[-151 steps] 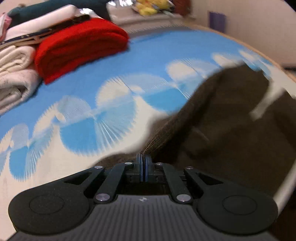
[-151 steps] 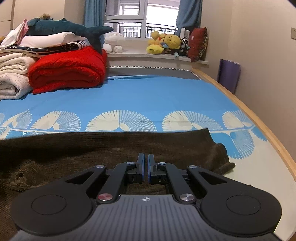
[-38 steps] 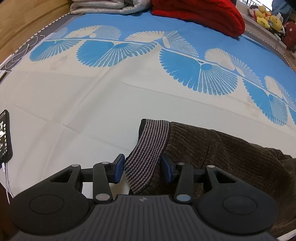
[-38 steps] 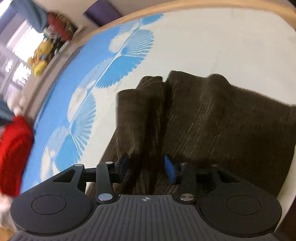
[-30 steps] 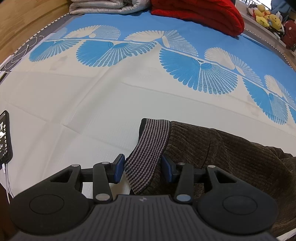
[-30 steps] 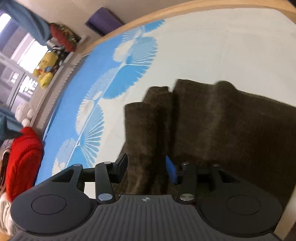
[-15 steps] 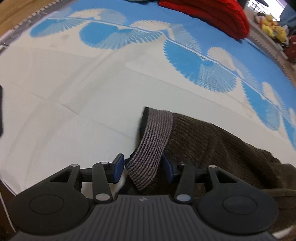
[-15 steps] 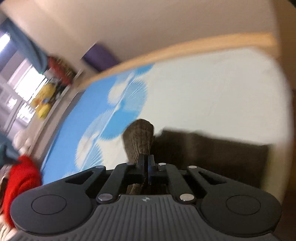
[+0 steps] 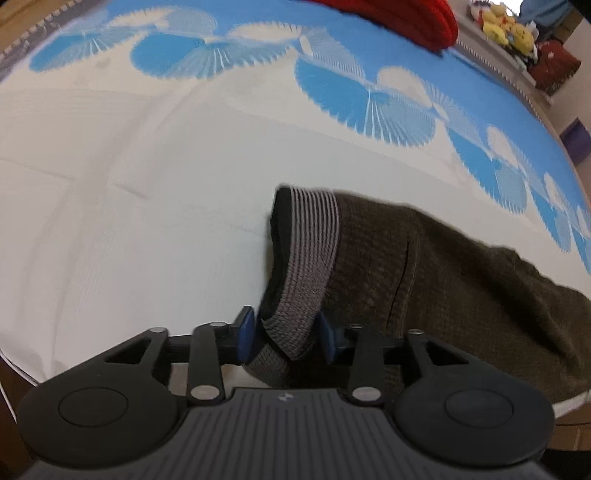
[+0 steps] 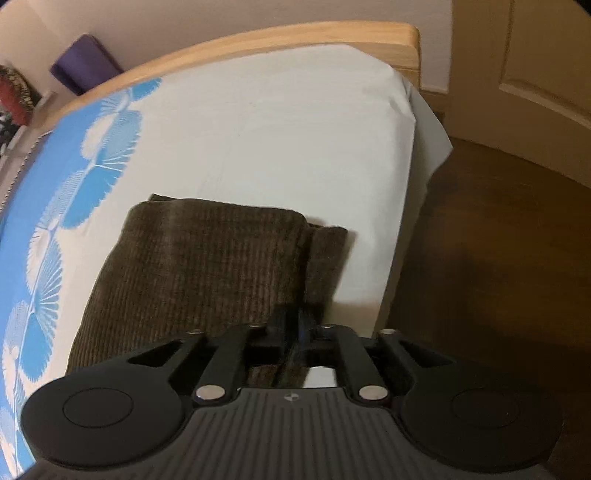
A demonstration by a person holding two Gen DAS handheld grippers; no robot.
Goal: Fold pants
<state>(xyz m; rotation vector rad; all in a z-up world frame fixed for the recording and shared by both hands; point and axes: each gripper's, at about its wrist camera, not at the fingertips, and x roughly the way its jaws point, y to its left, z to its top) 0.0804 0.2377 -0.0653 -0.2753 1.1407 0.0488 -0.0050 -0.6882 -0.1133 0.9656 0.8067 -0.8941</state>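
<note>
Since a second ago our right gripper (image 10: 295, 325) has swung across the bed (image 10: 258, 129): where it straddled a bunched ridge of the brown pants (image 10: 207, 266) with jaws wide, it now sits at the near right edge of a flat folded stack, close to the mattress corner. Its jaws are opening from a full close; a fold of the cloth runs between them, though the blur there leaves us unsure whether the pads still pinch it. Our left gripper (image 9: 286, 338) has shifted only a little along the white sheet. Its jaws are easing apart, blue pads (image 9: 245, 334) on either side of the striped waistband (image 9: 306, 266) without visibly pressing it. Those pants lie on the white part of the sheet (the blue fan pattern begins beyond them), with the red blanket (image 9: 399, 14) far off at the bed's head.
</note>
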